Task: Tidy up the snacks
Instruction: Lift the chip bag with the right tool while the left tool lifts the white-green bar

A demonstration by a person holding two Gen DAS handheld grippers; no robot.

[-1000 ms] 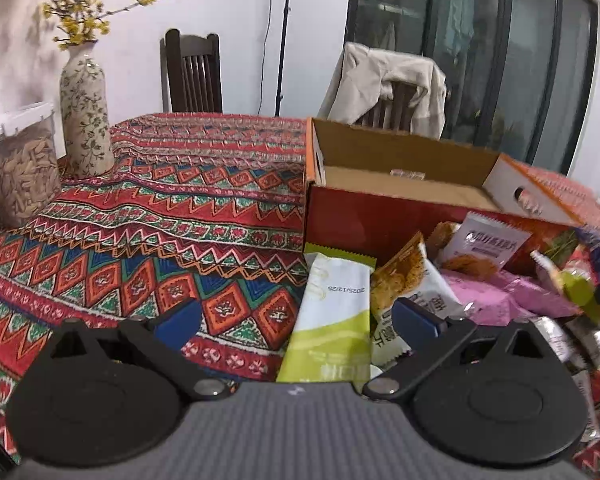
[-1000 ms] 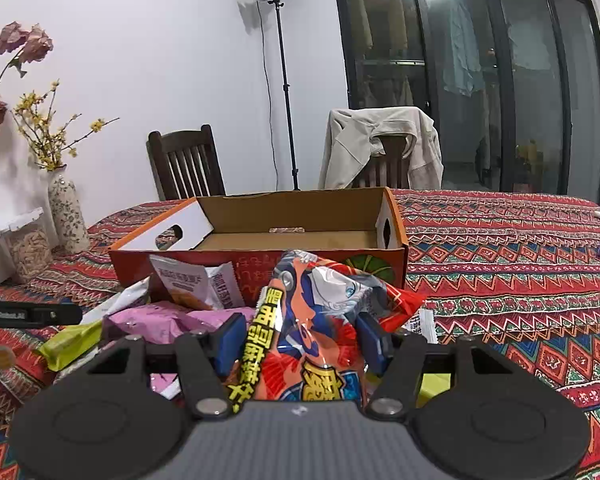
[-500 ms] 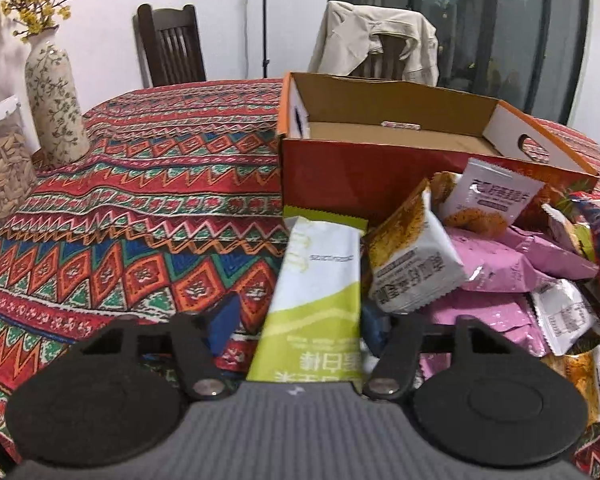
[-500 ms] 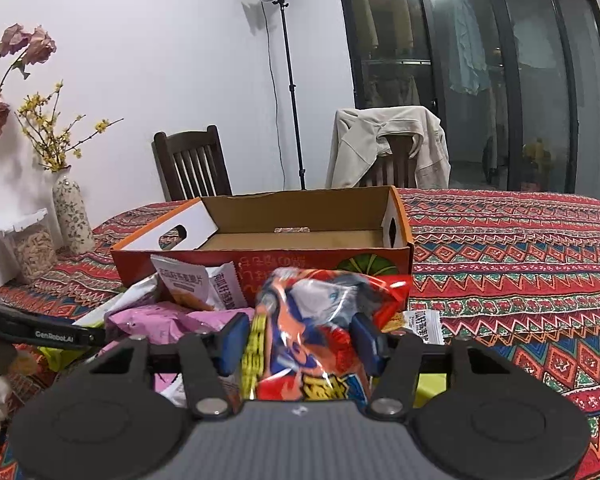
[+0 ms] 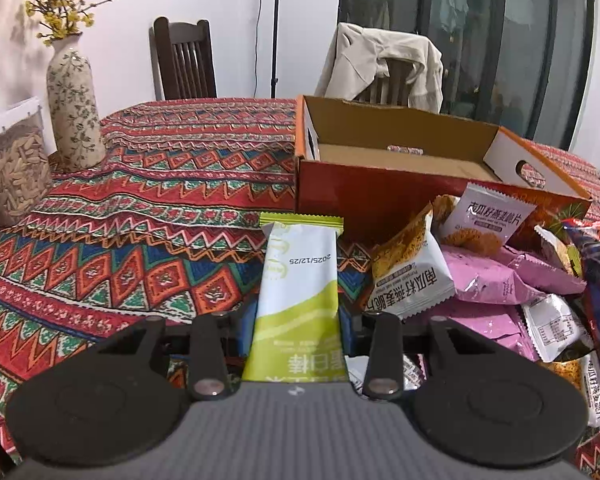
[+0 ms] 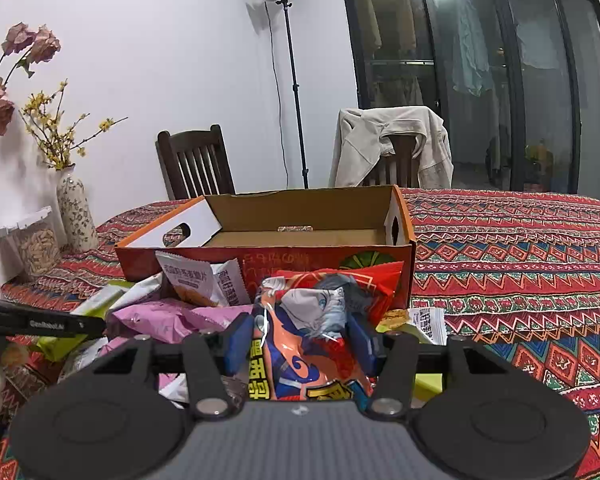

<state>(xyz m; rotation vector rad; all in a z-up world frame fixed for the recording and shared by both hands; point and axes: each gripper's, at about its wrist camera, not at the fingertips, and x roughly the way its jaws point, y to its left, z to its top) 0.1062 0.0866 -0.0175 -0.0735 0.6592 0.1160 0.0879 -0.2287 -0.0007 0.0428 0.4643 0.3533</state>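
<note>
Table (image 5: 148, 216): covered edge to edge by a woven-look cloth in red, blue and green zigzag bands; soft, likely to drag under anything slid on it. Cardboard box (image 6: 300, 216): open-topped, orange-red printed outside, raw brown inside, white end flaps with hand cut-outs; stands mid-table and looks nearly empty, only one small thing lying by its far wall. Snack pile (image 5: 496, 280): crinkled foil and plastic packets, pink, white and orange, heaped against the box's near wall. Right gripper (image 6: 300, 344): blue pads clamp a glossy red-and-blue cartoon-print bag (image 6: 312, 332), puffy and creased, held just in front of the box's near wall. Left gripper (image 5: 296, 328): jaws closing on a slim green-and-white stick pack (image 5: 296, 280), flat, smooth, crimped at the top, date stamp visible; pads already touch its sides near the lower end, and it points toward the box's left near corner. Risks, as judged: the stick pack is slick and held low, so it may pivot or slip out on lifting; the puffy bag may squirm from the pads if air shifts inside; either packet could catch the box's near wall and drop back onto the pile; the two grippers work close together and could collide over the box.
</note>
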